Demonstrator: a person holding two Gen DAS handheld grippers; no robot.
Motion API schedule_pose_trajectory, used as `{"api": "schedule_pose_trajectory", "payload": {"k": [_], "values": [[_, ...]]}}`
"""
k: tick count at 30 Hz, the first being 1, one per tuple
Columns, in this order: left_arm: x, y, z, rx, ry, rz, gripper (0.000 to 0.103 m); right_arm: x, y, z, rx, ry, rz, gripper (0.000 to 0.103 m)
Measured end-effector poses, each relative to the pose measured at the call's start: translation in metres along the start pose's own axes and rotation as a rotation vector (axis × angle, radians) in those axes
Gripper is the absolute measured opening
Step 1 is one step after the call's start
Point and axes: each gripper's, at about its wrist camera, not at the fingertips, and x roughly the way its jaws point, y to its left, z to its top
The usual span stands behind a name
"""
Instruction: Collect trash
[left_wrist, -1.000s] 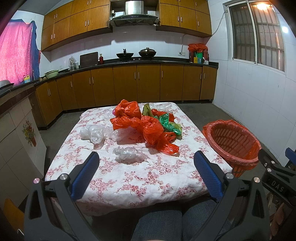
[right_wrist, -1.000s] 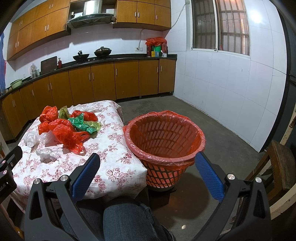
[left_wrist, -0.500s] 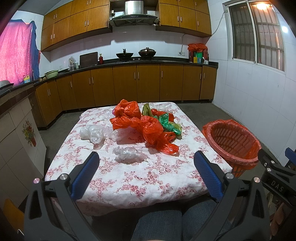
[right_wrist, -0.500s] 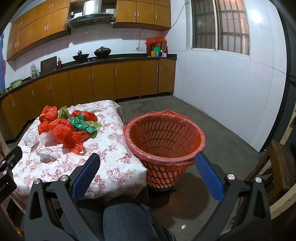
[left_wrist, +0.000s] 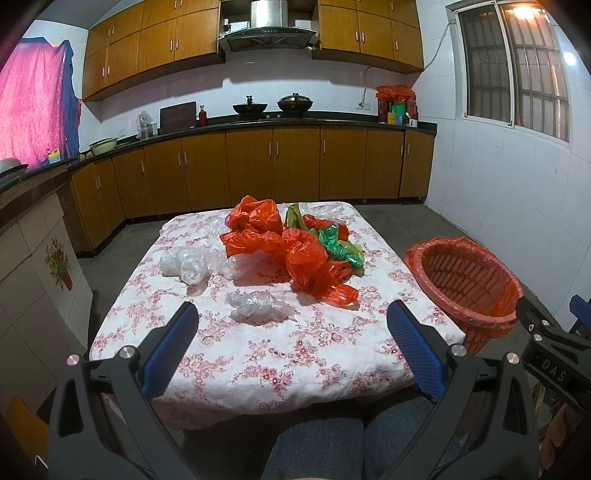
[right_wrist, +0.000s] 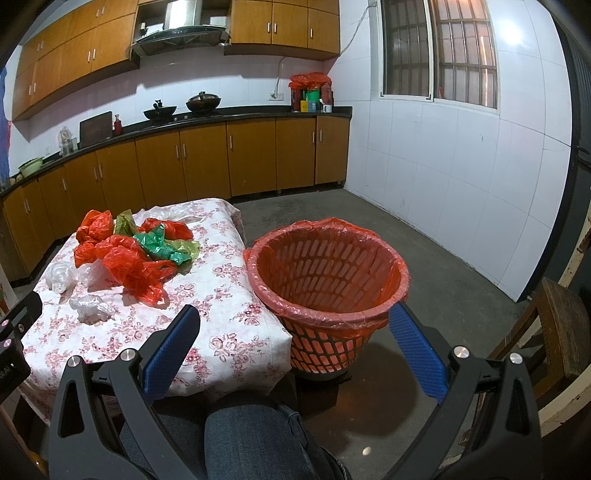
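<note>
A pile of crumpled red plastic bags (left_wrist: 295, 243) with green ones (left_wrist: 340, 249) lies on the floral tablecloth (left_wrist: 258, 354). Clear plastic scraps lie nearer: one wad (left_wrist: 258, 306) in front, another (left_wrist: 184, 264) at the left. An orange basket (left_wrist: 465, 284) lined with a red bag stands right of the table; it fills the middle of the right wrist view (right_wrist: 328, 273). My left gripper (left_wrist: 291, 325) is open and empty over the table's near edge. My right gripper (right_wrist: 295, 328) is open and empty in front of the basket.
Brown kitchen cabinets (left_wrist: 258, 166) and a counter run along the far wall. A tiled cabinet (left_wrist: 33, 266) stands at the left. A wooden chair (right_wrist: 554, 332) stands at the right. The person's jeans-clad knees (right_wrist: 251, 439) are below the grippers. Bare concrete floor (right_wrist: 424, 236) lies beyond the basket.
</note>
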Motion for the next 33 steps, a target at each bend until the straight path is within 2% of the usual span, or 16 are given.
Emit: {"api": "schedule_pose_trajectory", "payload": {"k": [5, 10, 17, 26, 33], "values": [[0.006, 0.003, -0.002, -0.006, 0.001, 0.025, 0.099, 0.006, 0.002, -0.001, -0.019, -0.004, 0.013, 0.101], [0.021, 0.023, -0.006, -0.038, 0.026, 0.057, 0.099, 0.019, 0.012, 0.002, -0.051, 0.006, 0.043, 0.101], [0.049, 0.061, -0.010, -0.081, 0.069, 0.117, 0.099, 0.048, 0.048, 0.014, -0.108, 0.032, 0.137, 0.100], [0.080, 0.111, -0.010, -0.151, 0.087, 0.228, 0.099, 0.101, 0.129, 0.033, -0.187, 0.069, 0.326, 0.083], [0.095, 0.145, -0.013, -0.209, 0.104, 0.304, 0.099, 0.133, 0.186, 0.036, -0.250, 0.098, 0.406, 0.081]]}}
